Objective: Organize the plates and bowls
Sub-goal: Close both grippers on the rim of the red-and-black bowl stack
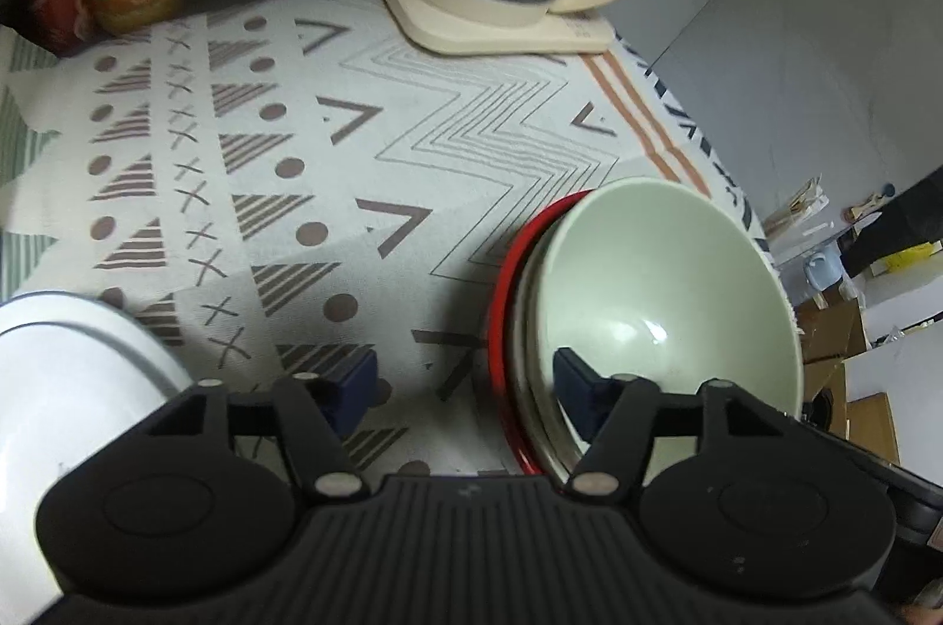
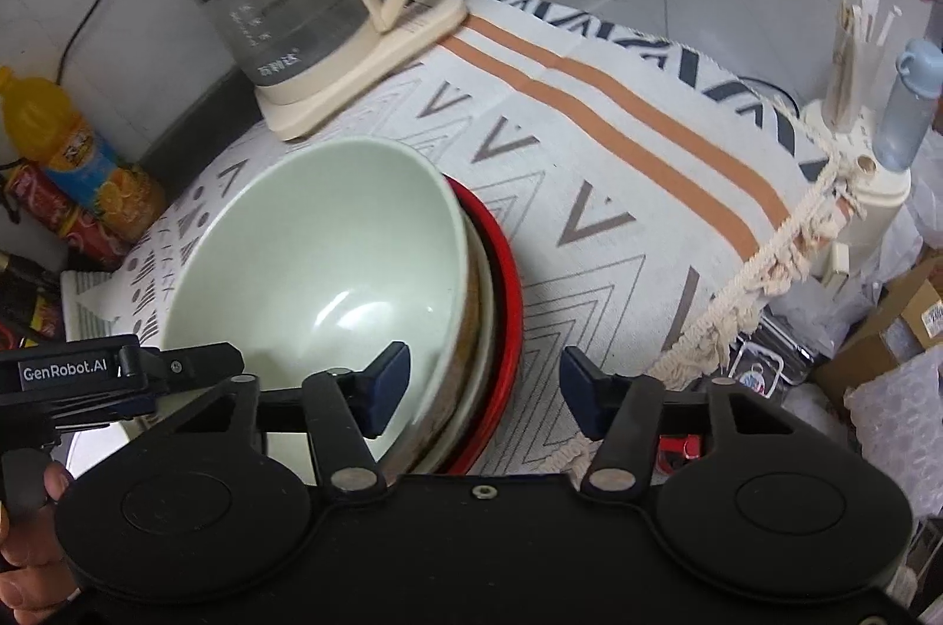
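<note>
Stacking step: both grippers, left gripper (image 1: pixel 465 392) and right gripper (image 2: pixel 483 389), released, straddle the green bowl (image 2: pixel 318 259) stacked on the red plate (image 2: pixel 501 283); next, clench its rim.

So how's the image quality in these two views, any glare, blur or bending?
Left wrist view: soft overall, a glare spot inside the green bowl, shadow beside the red plate. Right wrist view: sharper, strong fisheye bending of the tablecloth, reflections on the glass kettle.

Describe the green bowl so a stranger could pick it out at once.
Start at the glass kettle at the patterned tablecloth's far edge. Nearer sits a nested stack; the pale green bowl is on top, inside the red-rimmed dish.
</note>
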`<state>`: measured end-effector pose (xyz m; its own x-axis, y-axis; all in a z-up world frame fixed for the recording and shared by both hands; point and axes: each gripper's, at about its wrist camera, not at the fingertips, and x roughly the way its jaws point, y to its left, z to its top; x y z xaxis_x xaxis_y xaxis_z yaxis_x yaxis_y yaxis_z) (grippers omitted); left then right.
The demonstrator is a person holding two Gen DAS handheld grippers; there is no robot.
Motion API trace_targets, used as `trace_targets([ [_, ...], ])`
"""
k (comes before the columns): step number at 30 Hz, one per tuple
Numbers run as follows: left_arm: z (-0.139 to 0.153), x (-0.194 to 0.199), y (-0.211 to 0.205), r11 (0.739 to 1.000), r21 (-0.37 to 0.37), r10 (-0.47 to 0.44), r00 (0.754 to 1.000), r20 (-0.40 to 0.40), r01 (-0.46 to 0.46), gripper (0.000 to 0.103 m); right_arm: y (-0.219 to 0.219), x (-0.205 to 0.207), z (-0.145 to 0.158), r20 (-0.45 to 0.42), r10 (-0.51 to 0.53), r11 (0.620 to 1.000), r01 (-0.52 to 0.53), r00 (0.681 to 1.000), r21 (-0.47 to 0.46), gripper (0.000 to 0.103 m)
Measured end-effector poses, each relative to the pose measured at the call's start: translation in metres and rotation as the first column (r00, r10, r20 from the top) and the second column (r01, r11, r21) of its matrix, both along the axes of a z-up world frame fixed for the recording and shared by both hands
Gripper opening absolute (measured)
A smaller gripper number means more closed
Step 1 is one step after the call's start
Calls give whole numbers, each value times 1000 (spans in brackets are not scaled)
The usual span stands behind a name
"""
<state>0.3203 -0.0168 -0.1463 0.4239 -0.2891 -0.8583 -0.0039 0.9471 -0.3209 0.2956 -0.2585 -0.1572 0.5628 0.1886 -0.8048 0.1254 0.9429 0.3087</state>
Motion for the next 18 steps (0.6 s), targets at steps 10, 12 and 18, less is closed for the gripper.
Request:
trace_targets([
  [10,-21,22,-7,998,-39,-46,998,-45,45,48,4,12,-16,-39,-21,999,23,999,41,38],
  [12,-26,26,-8,998,-48,-50,997,-64,47,46,4,13,-17,-38,-24,999,26,999,39,37],
  [18,-30,31,-10,993,-101,-66,995,-73,59,31,5,15,-16,-34,-20,999,21,999,28,35],
])
